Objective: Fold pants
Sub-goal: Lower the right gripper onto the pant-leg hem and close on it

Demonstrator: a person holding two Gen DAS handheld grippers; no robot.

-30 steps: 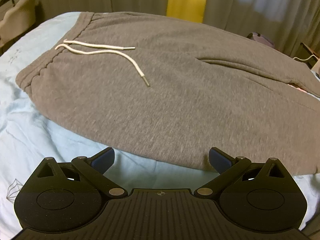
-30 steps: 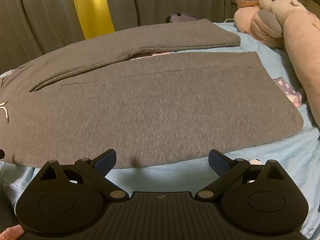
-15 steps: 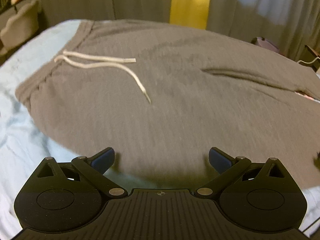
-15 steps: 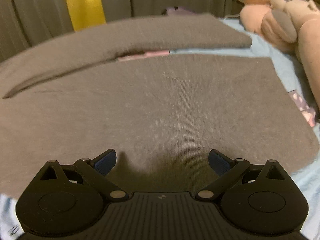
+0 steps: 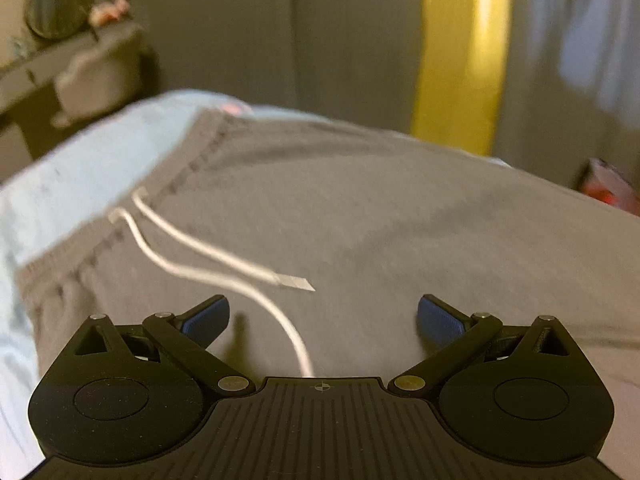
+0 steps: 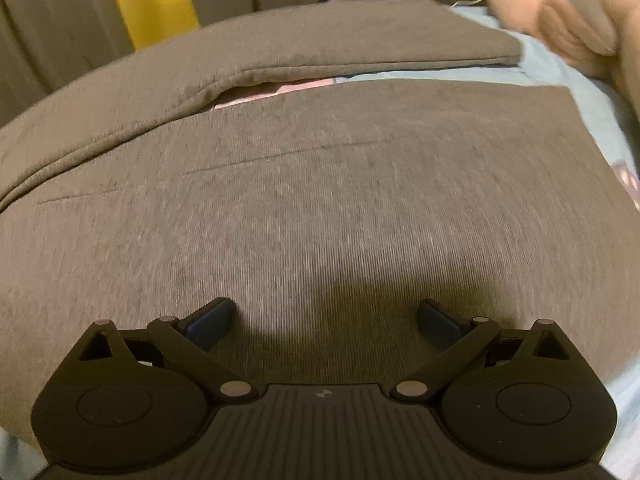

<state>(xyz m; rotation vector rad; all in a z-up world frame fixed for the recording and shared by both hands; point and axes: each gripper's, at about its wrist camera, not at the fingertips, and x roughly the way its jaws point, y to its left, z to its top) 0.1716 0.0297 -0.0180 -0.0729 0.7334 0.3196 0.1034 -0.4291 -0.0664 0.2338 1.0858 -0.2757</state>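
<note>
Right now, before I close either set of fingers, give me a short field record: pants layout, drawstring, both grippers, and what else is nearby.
surface: light blue bedsheet
pants: grey pants, flat, unfolded, legs slightly apart
waistband: waistband in left view
drawstring: white drawstring, loose on fabric, one strand runs between the fingers
left gripper: left gripper open over waist area
right gripper: right gripper open over near leg
nearby: plush toy beyond the far leg's hem

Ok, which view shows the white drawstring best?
The left wrist view: both ends of the drawstring trail from the waistband across the grey pants. The right wrist view shows only the pant legs, no drawstring.
</note>
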